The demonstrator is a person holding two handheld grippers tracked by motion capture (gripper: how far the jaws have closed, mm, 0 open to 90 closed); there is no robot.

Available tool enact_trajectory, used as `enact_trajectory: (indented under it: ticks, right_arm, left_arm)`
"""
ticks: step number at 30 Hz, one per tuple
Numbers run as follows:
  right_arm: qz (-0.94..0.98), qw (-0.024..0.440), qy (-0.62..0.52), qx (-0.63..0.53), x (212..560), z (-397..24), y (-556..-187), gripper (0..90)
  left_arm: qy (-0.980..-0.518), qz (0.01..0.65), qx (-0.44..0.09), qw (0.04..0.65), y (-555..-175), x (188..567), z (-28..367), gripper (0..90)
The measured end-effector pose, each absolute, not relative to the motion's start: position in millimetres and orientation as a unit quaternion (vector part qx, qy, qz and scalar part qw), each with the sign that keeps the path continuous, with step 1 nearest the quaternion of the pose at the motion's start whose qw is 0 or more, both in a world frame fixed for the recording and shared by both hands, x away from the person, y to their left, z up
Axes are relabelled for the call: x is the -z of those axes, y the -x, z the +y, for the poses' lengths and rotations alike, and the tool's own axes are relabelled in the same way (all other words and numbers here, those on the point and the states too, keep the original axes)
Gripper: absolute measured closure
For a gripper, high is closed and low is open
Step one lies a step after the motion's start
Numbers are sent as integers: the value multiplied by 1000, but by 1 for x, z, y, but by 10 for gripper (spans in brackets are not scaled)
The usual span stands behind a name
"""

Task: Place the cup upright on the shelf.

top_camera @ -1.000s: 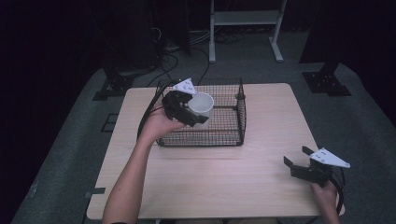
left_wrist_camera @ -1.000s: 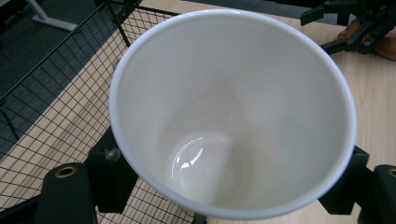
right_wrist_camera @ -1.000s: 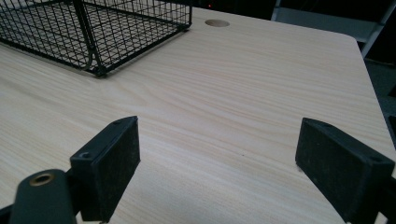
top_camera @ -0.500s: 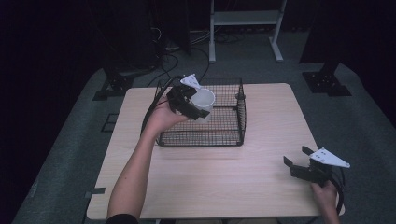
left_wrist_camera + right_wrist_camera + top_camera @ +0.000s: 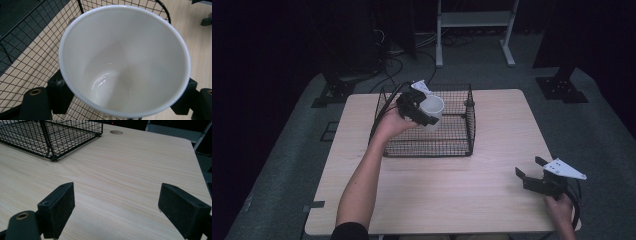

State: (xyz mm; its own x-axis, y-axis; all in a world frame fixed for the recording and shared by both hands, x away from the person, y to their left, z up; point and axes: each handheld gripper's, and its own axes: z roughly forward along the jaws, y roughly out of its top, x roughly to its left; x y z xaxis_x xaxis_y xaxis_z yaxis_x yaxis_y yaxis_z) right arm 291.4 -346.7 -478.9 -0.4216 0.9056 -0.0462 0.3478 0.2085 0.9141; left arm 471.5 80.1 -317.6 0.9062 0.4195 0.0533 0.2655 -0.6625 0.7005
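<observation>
white cup clamped in left hand-held gripper over wire basket, cup base hidden, right hand-held gripper spread apart

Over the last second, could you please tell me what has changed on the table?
The left gripper, shut on the white cup, carried it further over the wire basket and slightly lower. Nothing was released. The right gripper stayed put, jaws open; the basket did not move.
</observation>
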Motion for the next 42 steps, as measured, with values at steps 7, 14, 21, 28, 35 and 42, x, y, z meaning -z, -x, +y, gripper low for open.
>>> enact_trajectory:
  ticks: [7, 14, 21, 28, 35, 42]
  right_arm:
    - [713, 311, -438, -450, 479, -346, -291, 131]
    - [714, 311, -437, -450, 479, -346, -291, 131]
    - [715, 312, -436, -449, 479, -346, -291, 131]
    - [715, 313, -434, -449, 479, -346, -291, 131]
    - [715, 313, -434, -449, 479, -346, -291, 131]
    - [715, 313, -435, -450, 479, -346, -291, 131]
  left_arm:
    - [-905, 203, -95, 361, -484, 329, 77, 218]
    - [-906, 209, -89, 357, -494, 339, 74, 219]
    - [-904, 217, -89, 358, -501, 346, 72, 219]
    - [-905, 219, -81, 355, -507, 356, 68, 218]
    - [-908, 223, -70, 348, -512, 368, 63, 218]
    - [-908, 228, -66, 346, -516, 374, 63, 218]
